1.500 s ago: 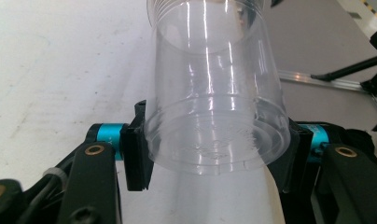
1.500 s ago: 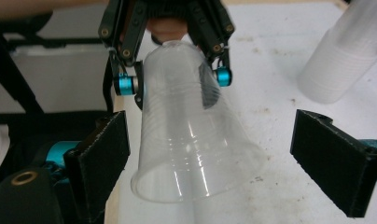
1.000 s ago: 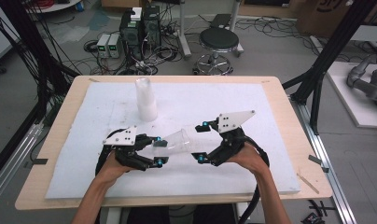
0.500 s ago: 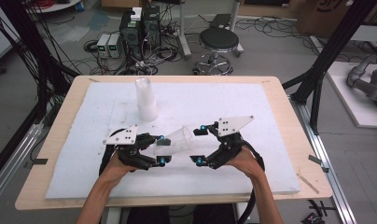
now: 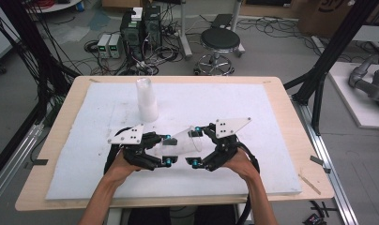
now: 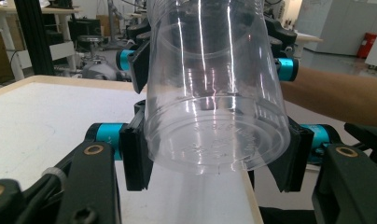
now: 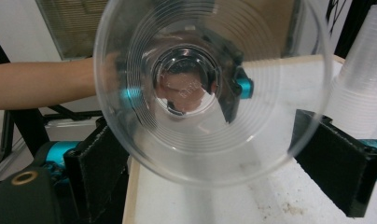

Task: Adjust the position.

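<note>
Clear plastic is what the left gripper [image 5: 168, 150] is clamping: its jaws are closed on the base end of a cup [image 5: 184, 142] lying level above the tabletop [image 5: 253, 108]. Over the last second the right gripper [image 5: 197, 147] has been closing in from farther off, and its wide-open jaws are now flanking the cup's rim without pressing it, so a handover or pull-apart looks near. Behind, a stack of cups [image 5: 147, 100] is standing upright, well clear.

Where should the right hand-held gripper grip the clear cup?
Probably at the rim. The cup lies level, its base clamped by the left hand-held gripper, its open mouth facing the right hand-held gripper. Come straight on, jaws straddling the rim.
</note>
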A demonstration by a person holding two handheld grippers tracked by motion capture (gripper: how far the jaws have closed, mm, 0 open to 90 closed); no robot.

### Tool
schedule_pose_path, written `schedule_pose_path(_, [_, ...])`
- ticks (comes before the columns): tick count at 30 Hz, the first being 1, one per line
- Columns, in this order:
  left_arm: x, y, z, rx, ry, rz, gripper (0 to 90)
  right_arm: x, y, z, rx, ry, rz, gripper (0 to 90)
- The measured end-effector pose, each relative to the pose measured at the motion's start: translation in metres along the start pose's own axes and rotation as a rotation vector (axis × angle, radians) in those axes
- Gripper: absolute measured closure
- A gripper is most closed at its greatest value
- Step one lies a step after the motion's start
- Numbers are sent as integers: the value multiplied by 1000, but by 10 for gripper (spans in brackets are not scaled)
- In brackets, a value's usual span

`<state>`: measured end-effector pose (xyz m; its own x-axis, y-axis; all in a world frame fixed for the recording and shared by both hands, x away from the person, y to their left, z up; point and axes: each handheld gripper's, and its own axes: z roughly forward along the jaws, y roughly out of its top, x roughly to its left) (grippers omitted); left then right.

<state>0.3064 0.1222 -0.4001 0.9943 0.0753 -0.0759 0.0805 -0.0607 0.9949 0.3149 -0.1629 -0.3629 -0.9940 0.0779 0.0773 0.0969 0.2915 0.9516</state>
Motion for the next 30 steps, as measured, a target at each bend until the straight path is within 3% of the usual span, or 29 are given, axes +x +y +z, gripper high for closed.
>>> schedule_pose_path(21, [-1, 0, 5, 13, -24, 12, 415, 0, 6, 5, -58, 41, -6, 165])
schedule_pose_path(23, [-1, 1, 5, 12, -24, 11, 415, 0, 6, 4, -60, 46, -8, 209])
schedule_pose_path(24, [-1, 1, 5, 13, -25, 13, 415, 0, 6, 3, -62, 50, -7, 281])
schedule_pose_path(30, [-1, 1, 4, 22, -26, 16, 414, 0, 6, 3, -61, 51, -17, 325])
